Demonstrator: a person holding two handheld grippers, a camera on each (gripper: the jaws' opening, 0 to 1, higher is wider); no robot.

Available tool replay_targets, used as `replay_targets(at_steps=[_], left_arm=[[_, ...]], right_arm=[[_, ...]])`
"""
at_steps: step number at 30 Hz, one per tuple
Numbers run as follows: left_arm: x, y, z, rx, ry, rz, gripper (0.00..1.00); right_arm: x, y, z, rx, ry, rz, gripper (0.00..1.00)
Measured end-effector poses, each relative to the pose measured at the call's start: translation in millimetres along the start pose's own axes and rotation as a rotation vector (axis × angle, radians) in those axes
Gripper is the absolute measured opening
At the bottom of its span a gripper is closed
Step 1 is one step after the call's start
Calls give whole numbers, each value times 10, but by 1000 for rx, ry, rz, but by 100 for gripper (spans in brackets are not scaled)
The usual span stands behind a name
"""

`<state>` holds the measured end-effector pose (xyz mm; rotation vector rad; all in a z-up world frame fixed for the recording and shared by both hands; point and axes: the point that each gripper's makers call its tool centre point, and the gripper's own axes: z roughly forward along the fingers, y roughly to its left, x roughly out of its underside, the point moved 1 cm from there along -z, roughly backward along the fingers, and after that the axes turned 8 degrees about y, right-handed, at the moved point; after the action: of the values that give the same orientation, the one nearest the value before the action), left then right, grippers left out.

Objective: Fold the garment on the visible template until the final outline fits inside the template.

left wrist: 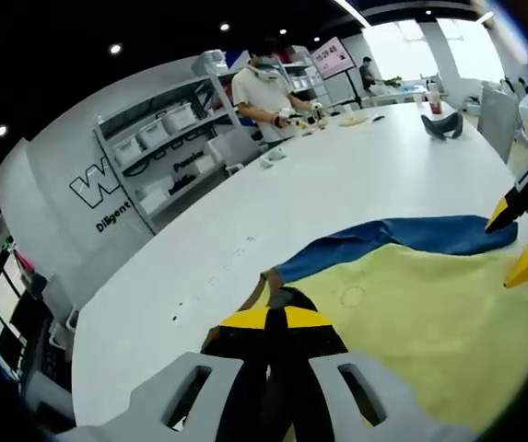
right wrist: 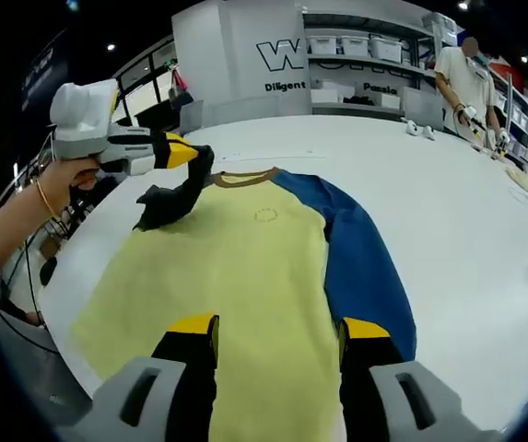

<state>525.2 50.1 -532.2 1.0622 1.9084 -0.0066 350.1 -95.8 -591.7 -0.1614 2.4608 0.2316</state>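
A person's hand [right wrist: 61,180] grips the left gripper [right wrist: 190,166], jaws closed on the black sleeve [right wrist: 167,204], raised off the white table [right wrist: 429,184]. The yellow T-shirt [right wrist: 245,276] lies flat on the table, brown collar [right wrist: 243,177] far from the camera, blue sleeve [right wrist: 360,258] flat at its right. The right gripper [right wrist: 277,341] is over the shirt's near end, jaws wide apart, holding nothing. Another person [right wrist: 471,78] stands by the shelves [right wrist: 365,55].

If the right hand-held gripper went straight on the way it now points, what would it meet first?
Probably the yellow shirt body: the right hand-held gripper has open jaws over the shirt's hem and points along it toward the collar. How high it sits above the cloth is unclear.
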Motion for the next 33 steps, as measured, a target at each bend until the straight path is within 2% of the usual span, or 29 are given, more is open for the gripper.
replay_targets(at_steps=[7, 14, 19, 22, 23, 25, 30, 33], left_arm=[[45, -192, 137, 37, 13, 13, 5], [27, -245, 149, 69, -4, -21, 7], [1, -202, 110, 81, -14, -102, 33], [30, -170, 68, 108, -4, -185, 35], [63, -157, 35, 130, 12, -246, 35], [98, -74, -7, 134, 16, -325, 38], [183, 114, -100, 90, 30, -318, 51], [240, 222, -168, 74, 35, -370, 61]], right_arm=[[13, -52, 38, 2, 3, 7, 50], [-10, -60, 73, 3, -1, 5, 50], [-91, -40, 79, 0, -20, -1, 50], [-169, -23, 79, -3, -36, -9, 50], [-214, -11, 80, -8, -44, -17, 50], [-303, 10, 84, -15, -59, -27, 50], [-500, 85, 107, -40, -92, -32, 50], [-639, 126, 152, -57, -108, -36, 49]])
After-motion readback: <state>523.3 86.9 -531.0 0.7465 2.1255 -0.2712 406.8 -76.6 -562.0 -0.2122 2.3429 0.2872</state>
